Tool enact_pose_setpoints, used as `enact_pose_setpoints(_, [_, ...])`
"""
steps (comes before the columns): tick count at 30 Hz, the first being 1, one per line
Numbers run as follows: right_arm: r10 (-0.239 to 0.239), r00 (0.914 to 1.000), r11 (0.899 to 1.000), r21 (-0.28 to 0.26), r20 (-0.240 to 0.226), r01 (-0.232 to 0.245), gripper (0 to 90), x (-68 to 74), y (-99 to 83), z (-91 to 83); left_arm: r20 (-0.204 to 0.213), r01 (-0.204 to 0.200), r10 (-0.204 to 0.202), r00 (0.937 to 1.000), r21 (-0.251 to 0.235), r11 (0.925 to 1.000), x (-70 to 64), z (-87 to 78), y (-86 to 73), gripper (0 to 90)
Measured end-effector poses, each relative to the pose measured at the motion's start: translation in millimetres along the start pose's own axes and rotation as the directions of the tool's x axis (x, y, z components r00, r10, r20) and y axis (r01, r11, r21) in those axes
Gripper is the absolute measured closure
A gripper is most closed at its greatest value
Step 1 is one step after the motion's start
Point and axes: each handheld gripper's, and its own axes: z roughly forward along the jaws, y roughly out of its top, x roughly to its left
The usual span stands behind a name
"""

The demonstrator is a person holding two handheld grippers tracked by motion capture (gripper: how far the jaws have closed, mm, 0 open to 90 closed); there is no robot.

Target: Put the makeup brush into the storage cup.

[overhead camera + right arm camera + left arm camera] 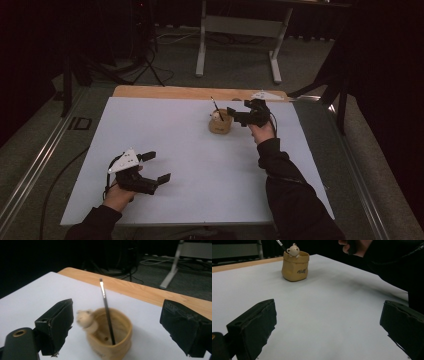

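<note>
Left tool [156, 166] open, idle; right tool [234, 116] open beside pot [220, 123], paintbrush [107, 307] inside.

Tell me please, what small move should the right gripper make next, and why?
Probably it should ease forward and down toward the brush. The right gripper is open, its jaws apart on either side of the cup, and the brush stands tilted inside, not yet touched. The left gripper rests open, far away.
</note>
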Motion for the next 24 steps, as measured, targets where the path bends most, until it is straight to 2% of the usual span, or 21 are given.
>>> enact_pose_setpoints(2, [-0.029, 0.9990, 1.000, -0.002, -0.033, 0.029, 11.5, 5.2, -1.9, -12.2, 0.002, 0.000, 0.000, 1.0000, -0.001, 1.0000, -0.3, 0.2, 0.2, 1.4])
enact_pose_setpoints(6, [-0.042, 0.9974, 0.999, 0.011, -0.059, 0.043, 12.0, 11.8, -5.9, -27.2, 0.000, 0.002, -0.002, 1.0000, 0.005, 1.0000, -0.6, -0.1, 0.2, 1.4])
enact_pose_setpoints(9, [-0.043, 0.9947, 0.999, 0.019, -0.093, 0.045, 13.9, 15.8, -9.3, -38.7, -0.003, 0.001, -0.001, 1.0000, 0.000, 1.0000, -0.7, -1.0, 1.4, 1.4])
enact_pose_setpoints(10, [-0.052, 0.9914, 0.998, 0.012, -0.120, 0.054, 14.6, 17.0, -11.0, -43.0, -0.006, 0.002, -0.002, 1.0000, -0.004, 1.0000, -0.8, -1.1, 1.8, 1.4])
enact_pose_setpoints(13, [-0.054, 0.9905, 0.998, 0.007, -0.127, 0.055, 14.7, 22.3, -14.8, -54.5, -0.005, -0.002, 0.002, 1.0000, -0.005, 1.0000, -1.1, -1.6, 2.8, 1.4])
enact_pose_setpoints(17, [-0.095, 0.9851, 0.995, 0.005, -0.143, 0.097, 14.2, 31.0, -17.2, -72.0, -0.003, -0.001, 0.001, 1.0000, 0.001, 1.0000, -1.0, -1.2, 2.6, 1.4])
enact_pose_setpoints(22, [-0.107, 0.9780, 0.994, -0.021, -0.179, 0.105, 13.8, 41.4, -21.2, -96.4, 0.001, -0.002, 0.002, 1.0000, 0.000, 1.0000, -1.3, -1.5, 3.8, 1.4])
enact_pose_setpoints(23, [-0.107, 0.9780, 0.994, -0.021, -0.179, 0.105, 13.8, 41.4, -21.2, -96.4, 0.001, -0.002, 0.002, 1.0000, 0.000, 1.0000, -1.3, -1.5, 3.8, 1.4])
enact_pose_setpoints(24, [-0.098, 0.9767, 0.995, -0.028, -0.191, 0.094, 13.8, 43.4, -23.9, -101.8, 0.003, -0.003, 0.003, 1.0000, -0.002, 1.0000, -1.7, -1.9, 4.2, 1.4])
